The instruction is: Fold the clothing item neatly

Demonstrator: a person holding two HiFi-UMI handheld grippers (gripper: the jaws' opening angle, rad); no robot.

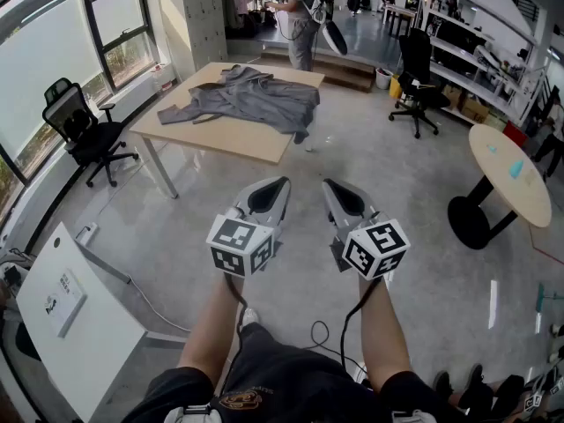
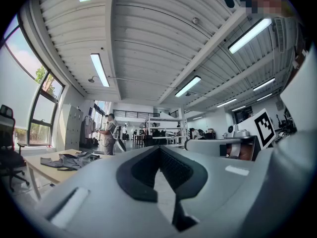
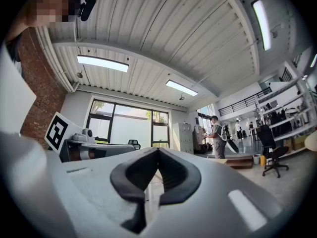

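While the grey garment [image 1: 251, 100] lies crumpled on the wooden table [image 1: 238, 135], left gripper [image 1: 267, 203] and right gripper [image 1: 342, 204] hover well away, jaws together, empty.

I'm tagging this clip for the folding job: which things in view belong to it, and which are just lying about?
For the job:
- grey garment, unfolded on the wooden table
- left gripper and right gripper, both shut and empty

Just about:
- office chair by the window
- second office chair
- round table
- person standing at the back
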